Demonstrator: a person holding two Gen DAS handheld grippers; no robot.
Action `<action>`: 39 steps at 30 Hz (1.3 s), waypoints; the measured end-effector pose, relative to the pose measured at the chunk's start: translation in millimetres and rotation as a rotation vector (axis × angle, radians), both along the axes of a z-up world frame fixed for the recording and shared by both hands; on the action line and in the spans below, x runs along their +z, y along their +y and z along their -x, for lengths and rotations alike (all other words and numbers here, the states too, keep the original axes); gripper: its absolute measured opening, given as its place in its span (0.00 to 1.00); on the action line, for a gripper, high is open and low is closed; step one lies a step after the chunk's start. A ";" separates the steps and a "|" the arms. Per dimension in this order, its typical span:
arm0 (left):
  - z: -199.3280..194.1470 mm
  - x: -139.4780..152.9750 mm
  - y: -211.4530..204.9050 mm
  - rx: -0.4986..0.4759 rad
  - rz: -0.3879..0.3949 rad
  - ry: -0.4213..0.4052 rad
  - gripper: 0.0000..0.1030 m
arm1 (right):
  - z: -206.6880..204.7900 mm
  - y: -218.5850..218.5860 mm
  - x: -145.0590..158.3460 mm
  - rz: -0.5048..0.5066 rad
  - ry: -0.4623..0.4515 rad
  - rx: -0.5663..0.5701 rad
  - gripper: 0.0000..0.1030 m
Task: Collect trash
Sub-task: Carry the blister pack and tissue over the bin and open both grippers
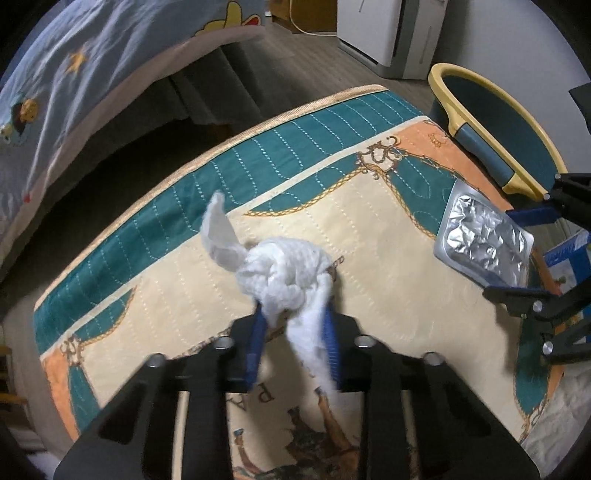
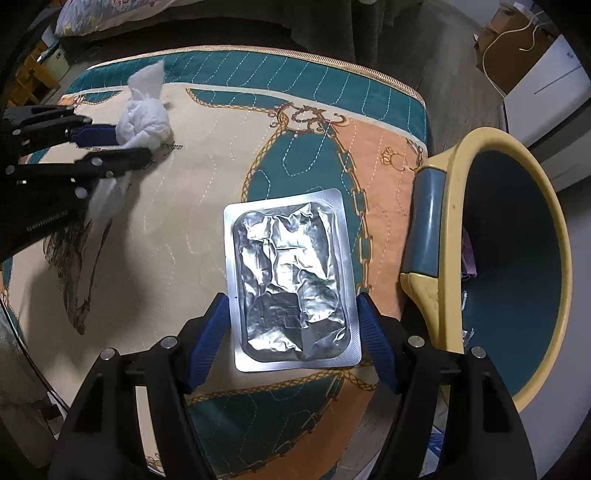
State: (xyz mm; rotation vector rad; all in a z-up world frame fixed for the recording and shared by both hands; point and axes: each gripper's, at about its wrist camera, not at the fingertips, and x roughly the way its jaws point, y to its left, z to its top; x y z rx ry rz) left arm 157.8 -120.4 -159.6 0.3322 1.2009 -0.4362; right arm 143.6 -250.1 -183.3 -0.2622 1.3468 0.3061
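A crumpled white tissue wad [image 1: 284, 273] lies on the quilted cushion [image 1: 369, 236]. My left gripper [image 1: 295, 314] has its blue fingers closed around the wad's near tail; it also shows in the right wrist view [image 2: 122, 144] with the tissue [image 2: 146, 114]. A silver foil blister pack [image 2: 291, 280] lies flat on the cushion; my right gripper [image 2: 293, 306] is open, its fingers on either side of the pack's near end. The pack also shows in the left wrist view [image 1: 480, 240], with the right gripper [image 1: 524, 254] around it.
A blue bin with a yellow rim [image 2: 517, 258] stands right of the cushion, with some scraps inside; it also shows in the left wrist view [image 1: 498, 122]. A bed with a blue cartoon quilt [image 1: 74, 74] is at the left. A white appliance [image 1: 388, 33] stands behind.
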 end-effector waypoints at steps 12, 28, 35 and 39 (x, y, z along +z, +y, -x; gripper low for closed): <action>20.3 60.8 -13.1 -0.045 -0.020 -0.186 0.17 | 19.0 -4.9 31.1 0.003 -0.070 -0.013 0.67; 33.6 121.7 -85.9 -0.115 0.083 -0.329 0.17 | 43.2 -107.1 122.2 -0.055 -0.231 -0.248 0.67; 27.4 114.3 -129.9 -0.166 0.123 -0.297 0.17 | 33.3 -148.6 112.4 -0.058 -0.231 -0.330 0.67; 23.0 104.1 -160.7 -0.191 0.200 -0.214 0.17 | 28.5 -177.4 101.1 -0.066 -0.204 -0.414 0.67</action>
